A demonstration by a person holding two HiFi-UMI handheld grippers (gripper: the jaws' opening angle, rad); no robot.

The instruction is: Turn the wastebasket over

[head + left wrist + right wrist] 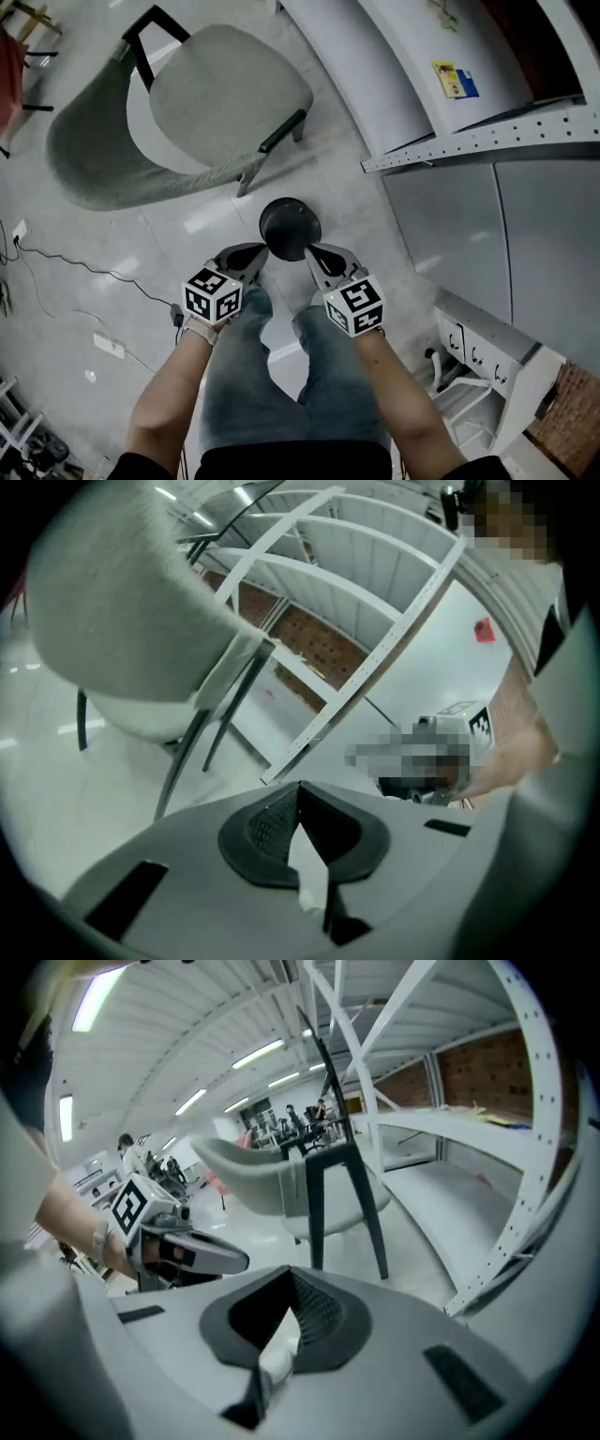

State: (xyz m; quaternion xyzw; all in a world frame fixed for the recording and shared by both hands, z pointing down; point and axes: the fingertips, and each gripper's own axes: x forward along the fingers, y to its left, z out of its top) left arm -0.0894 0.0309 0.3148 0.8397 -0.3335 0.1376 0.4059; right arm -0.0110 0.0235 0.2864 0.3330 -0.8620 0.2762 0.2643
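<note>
The wastebasket (289, 228) is a small round black bin standing on the pale floor just ahead of my legs. From above it reads as a dark disc, so I cannot tell which end faces up. My left gripper (257, 253) hangs above its near left side and my right gripper (315, 253) above its near right side. Both are shut with nothing between the pads. The left gripper view shows the left gripper (300, 794) with its pads together. In the right gripper view my right gripper (289, 1279) stands the same way. Neither gripper view shows the bin.
A grey upholstered chair (187, 108) with black legs stands beyond the bin to the left. White shelving (469, 84) runs along the right, with a low white unit (487, 356) at the near right. A cable and a power strip (108, 345) lie on the floor at the left.
</note>
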